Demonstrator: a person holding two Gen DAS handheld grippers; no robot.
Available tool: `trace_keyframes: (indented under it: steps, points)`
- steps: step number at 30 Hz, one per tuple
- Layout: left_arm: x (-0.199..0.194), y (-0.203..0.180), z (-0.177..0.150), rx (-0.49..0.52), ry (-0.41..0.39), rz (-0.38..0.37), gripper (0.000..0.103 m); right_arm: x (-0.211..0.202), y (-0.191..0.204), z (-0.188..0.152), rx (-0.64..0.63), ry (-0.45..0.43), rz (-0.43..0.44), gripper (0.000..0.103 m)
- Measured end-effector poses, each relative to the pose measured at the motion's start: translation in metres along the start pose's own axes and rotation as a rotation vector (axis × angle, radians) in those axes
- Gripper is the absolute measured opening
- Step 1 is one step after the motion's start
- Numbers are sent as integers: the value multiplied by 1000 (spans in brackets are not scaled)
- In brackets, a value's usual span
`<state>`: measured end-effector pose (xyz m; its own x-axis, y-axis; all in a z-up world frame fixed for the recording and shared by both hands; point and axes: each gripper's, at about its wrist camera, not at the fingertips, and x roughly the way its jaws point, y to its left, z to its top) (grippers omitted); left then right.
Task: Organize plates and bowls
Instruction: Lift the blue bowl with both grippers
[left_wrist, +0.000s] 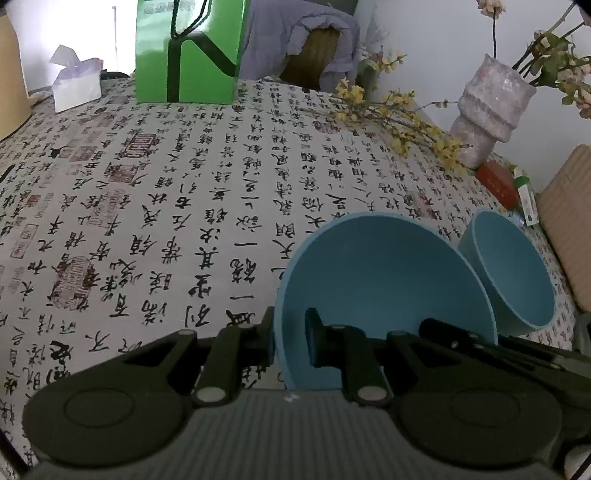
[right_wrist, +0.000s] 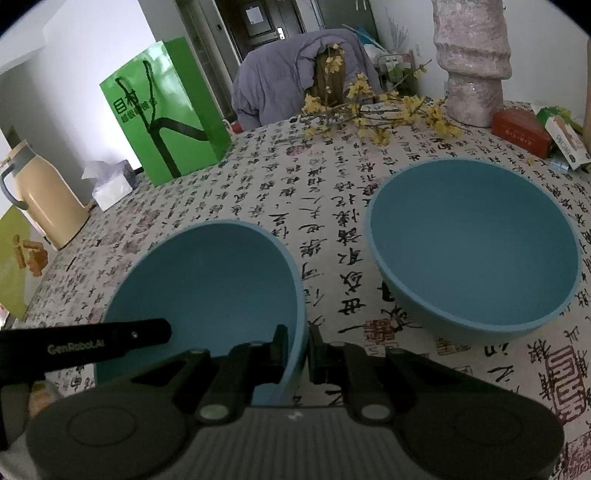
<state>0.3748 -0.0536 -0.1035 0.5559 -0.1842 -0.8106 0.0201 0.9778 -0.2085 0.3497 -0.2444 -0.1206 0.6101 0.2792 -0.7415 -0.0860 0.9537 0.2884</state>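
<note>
We've both grippers, left (left_wrist: 290, 343) and right (right_wrist: 298, 350), clamped on the near bowl's (right_wrist: 221, 280) rim; next we'd nest it into the far bowl (right_wrist: 472, 247).

light: dim, cool, bluish daylight | source: brightest on the white wall (left_wrist: 66, 22) at upper left of the left wrist view, washed out | shadows: soft, faint beside the far bowl (right_wrist: 472, 243) | glare: sheen on the green bag (right_wrist: 166, 110) | distortion: strong fisheye bend, dark vignette corners | focus: mild softness, edges smeared
</note>
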Motion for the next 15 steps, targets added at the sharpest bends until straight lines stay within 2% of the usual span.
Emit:
trace_keyframes:
  steps: [15]
  points:
    - [-13,0,1,-3,-27,15,16,-3,6,3,12,-1,12,9]
